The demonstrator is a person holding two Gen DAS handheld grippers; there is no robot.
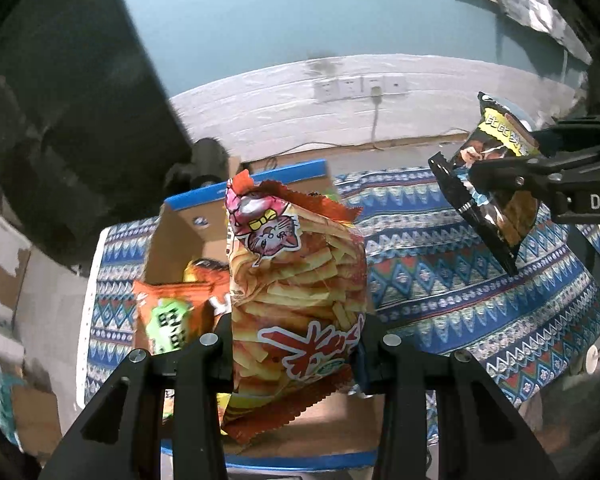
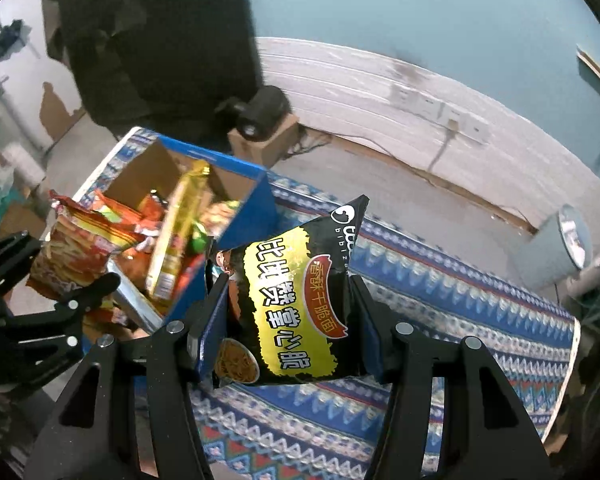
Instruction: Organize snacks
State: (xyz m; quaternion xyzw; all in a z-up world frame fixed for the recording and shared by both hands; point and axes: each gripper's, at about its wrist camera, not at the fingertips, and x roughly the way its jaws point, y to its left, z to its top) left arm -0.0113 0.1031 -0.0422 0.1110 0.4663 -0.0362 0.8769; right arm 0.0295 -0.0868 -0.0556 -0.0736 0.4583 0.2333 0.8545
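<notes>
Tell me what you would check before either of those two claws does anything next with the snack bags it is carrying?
1. Left gripper clamped on the orange fries bag: ok.
2. Right gripper clamped on the black noodle bag: ok.
3. Both bags lifted off the patterned cloth: ok.
4. Grippers apart from each other: ok.
5. Room left in the cardboard box, already holding snacks: cannot tell.

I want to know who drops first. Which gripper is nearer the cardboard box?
Left. The left gripper, holding the orange fries bag, is right over the cardboard box; the right gripper, holding the black noodle bag, is off beside it over the patterned cloth.
</notes>
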